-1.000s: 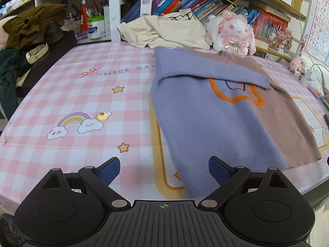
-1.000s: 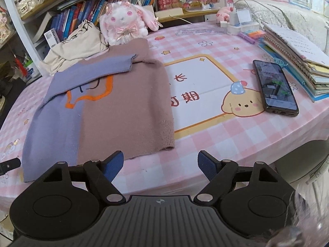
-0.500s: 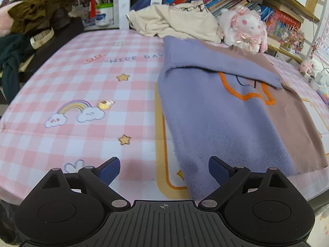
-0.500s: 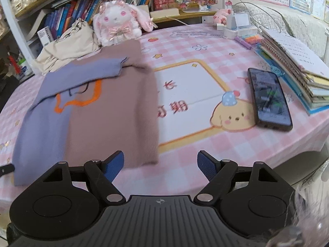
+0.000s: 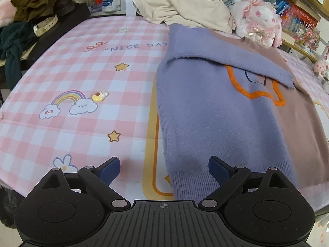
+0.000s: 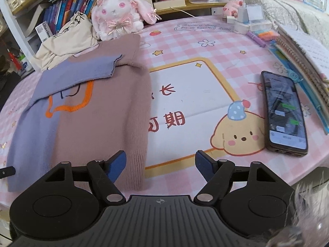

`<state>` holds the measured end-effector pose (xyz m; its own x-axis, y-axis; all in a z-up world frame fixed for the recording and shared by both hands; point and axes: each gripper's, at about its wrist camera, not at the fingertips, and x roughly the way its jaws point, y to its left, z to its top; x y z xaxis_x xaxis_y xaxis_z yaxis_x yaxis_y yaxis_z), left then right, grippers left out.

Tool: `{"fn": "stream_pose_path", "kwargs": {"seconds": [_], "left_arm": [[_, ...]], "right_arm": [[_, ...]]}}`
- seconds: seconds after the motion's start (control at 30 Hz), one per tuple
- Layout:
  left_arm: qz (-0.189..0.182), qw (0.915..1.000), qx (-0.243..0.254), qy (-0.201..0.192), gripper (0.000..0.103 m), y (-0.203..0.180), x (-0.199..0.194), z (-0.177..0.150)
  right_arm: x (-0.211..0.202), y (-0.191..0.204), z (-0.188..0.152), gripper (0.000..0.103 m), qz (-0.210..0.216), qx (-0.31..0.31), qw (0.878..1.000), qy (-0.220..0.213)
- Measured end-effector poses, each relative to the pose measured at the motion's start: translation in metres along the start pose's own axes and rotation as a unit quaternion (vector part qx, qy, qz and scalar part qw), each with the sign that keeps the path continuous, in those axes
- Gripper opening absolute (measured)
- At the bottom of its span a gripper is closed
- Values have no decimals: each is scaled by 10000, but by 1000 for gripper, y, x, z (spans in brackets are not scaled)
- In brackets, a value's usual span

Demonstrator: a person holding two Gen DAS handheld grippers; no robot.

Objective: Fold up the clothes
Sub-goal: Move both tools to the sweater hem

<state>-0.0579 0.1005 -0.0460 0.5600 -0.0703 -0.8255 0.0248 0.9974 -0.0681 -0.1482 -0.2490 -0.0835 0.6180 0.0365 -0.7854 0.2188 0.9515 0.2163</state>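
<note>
A knit sweater (image 5: 216, 113), half lilac and half dusty pink with an orange outline, lies flat on the pink checked tablecloth (image 5: 82, 61), one lilac sleeve folded across its chest. My left gripper (image 5: 164, 170) stands open just over the near hem, with the sweater's lilac lower corner between its blue fingers. In the right wrist view the sweater (image 6: 98, 123) fills the left half. My right gripper (image 6: 160, 164) hovers at the pink lower corner. Its jaws are closing, the hem's edge lies between them, and the pads do not press on it.
A white plush rabbit (image 6: 117, 18) and a crumpled cream garment (image 5: 185, 8) lie just behind the sweater. A phone (image 6: 285, 113) and stacked notebooks (image 6: 304, 61) are on the right. Dark clothes (image 5: 12, 41) pile at the far left. A small charm (image 5: 100, 96) lies by the rainbow print.
Both grippers have come closer to the sweater's near hem. The right one slid left until its left finger covers the pink corner, and its jaws narrowed slightly. The sweater has not moved.
</note>
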Motion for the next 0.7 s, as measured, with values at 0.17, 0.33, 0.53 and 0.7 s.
{"fn": "stream_pose_path", "kwargs": {"seconds": [0.17,0.33,0.53,0.7], "left_arm": [[124,9999,-71,65,95,-5,-2,-2],[-58,9998,-154,85,94,-10,-5,-7],[43,9991,-421,-18,89,-5,-6,-6],[-22,9980,-636,-54,62,-1,-4,-2]], "right_arm": [[8,-9,0,73,203,91,9996,168],[12,-12,6,67,451,76,9985,286],[17,-8,11,45,873,31,9953,420],[21,1,14,37,975,-226,9940,434]]}}
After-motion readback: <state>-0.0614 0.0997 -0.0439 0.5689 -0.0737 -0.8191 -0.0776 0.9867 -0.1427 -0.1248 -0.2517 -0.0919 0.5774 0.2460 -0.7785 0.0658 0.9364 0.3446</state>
